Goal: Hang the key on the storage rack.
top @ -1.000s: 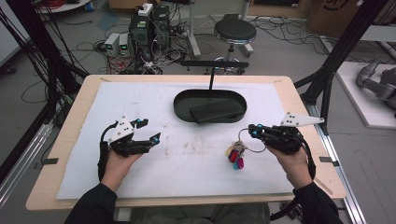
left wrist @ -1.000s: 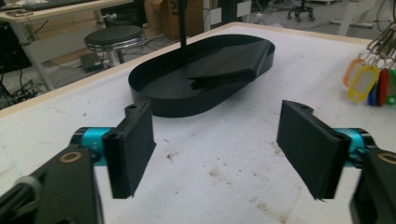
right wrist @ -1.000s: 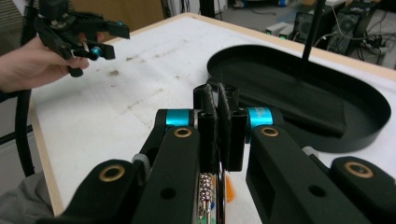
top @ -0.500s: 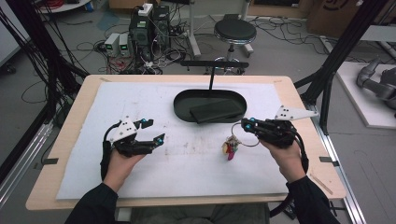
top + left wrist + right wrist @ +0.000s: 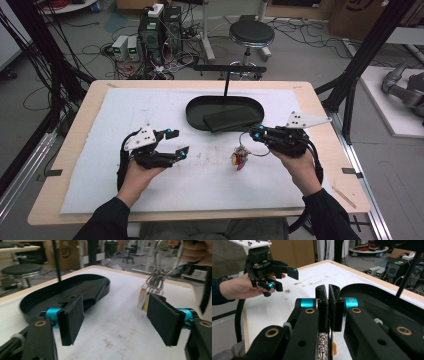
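A bunch of keys (image 5: pixel 239 159) with coloured tags hangs from a large metal ring (image 5: pixel 247 145). My right gripper (image 5: pixel 256 134) is shut on that ring, just right of the table's middle and in front of the black oval tray (image 5: pixel 195 107). In the right gripper view the jaws (image 5: pixel 328 290) are pressed together, with the ring's metal (image 5: pixel 323 345) showing below them. My left gripper (image 5: pixel 179 141) is open and empty on the left, pointing at the keys. The left gripper view has the keys (image 5: pixel 155 282) dangling beyond its right pad (image 5: pixel 163 317).
A flat dark object (image 5: pixel 227 120) lies inside the tray, and a thin black post (image 5: pixel 226 82) stands behind it. A white mat (image 5: pixel 150 105) covers the wooden tabletop. Beyond the far edge are a stool (image 5: pixel 251 34) and electronics with cables on the floor.
My right gripper has lifted the key ring and carried it left, closer to the tray's front. My left gripper has shifted a little to the right.
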